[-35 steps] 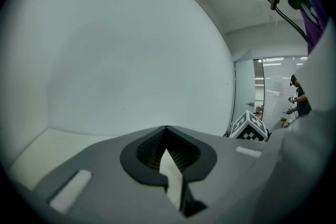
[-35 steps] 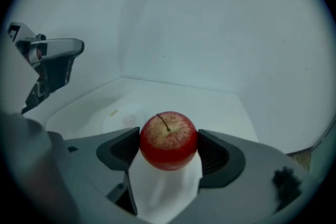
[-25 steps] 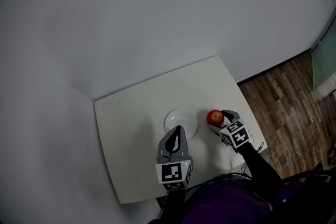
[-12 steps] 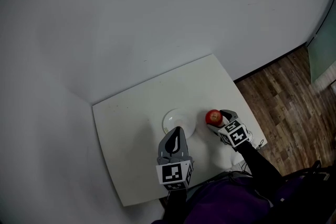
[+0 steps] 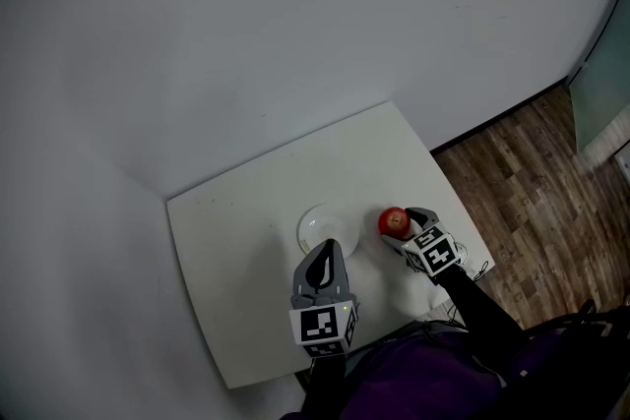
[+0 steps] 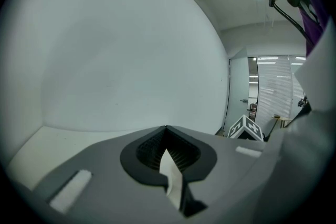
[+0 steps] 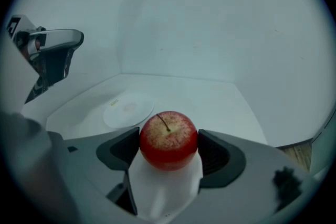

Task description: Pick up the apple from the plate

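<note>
My left gripper (image 5: 328, 249) was grey with dark ribbed pads (image 6: 184, 156), my right gripper (image 5: 403, 226) alike, black-and-white marker cubes (image 5: 322, 327) on both, black sleeves (image 5: 480, 308), purple top (image 5: 413, 384).

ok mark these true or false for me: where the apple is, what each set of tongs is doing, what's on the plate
1. The right tongs are closed on the apple. True.
2. The apple lies on the plate. False: the plate is bare, and the apple is held off to its right in the head view.
3. The left tongs are wide open. False: they are shut, with nothing between them.
4. The plate sits on the white table. True.
5. The apple is green. False: it is red, with its stem facing up in the right gripper view.
</note>
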`<state>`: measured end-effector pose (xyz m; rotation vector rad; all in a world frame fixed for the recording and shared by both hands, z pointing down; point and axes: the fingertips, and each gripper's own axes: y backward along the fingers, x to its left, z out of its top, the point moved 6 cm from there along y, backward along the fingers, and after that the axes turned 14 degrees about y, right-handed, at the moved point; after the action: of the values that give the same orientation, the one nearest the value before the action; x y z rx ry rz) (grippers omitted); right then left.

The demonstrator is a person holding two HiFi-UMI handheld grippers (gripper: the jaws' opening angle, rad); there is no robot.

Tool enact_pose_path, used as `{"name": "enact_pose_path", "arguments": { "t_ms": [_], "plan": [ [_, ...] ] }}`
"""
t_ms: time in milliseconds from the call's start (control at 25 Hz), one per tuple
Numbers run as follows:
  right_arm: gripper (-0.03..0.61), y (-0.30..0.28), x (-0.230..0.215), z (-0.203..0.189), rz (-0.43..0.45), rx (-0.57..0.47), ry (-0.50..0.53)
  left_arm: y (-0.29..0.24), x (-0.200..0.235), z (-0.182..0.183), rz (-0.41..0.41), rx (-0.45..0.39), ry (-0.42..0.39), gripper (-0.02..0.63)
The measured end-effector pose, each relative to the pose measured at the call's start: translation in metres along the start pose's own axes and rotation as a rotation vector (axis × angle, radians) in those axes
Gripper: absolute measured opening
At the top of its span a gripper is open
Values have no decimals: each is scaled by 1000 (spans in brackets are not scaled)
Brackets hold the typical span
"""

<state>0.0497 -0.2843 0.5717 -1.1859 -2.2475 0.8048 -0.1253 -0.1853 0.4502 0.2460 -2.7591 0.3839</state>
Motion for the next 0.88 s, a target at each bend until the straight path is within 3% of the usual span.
{"name": "enact_pose_path", "arguments": {
  "t_ms": [440,880],
  "plan": [
    [364,15,-3,10,-33,-73,41,-1,-1,4,-13,-16,-1,6],
    [362,71,-25,59,-161,-299,5,-8,-6,4,-48,-25,-8,6]
  ]
}}
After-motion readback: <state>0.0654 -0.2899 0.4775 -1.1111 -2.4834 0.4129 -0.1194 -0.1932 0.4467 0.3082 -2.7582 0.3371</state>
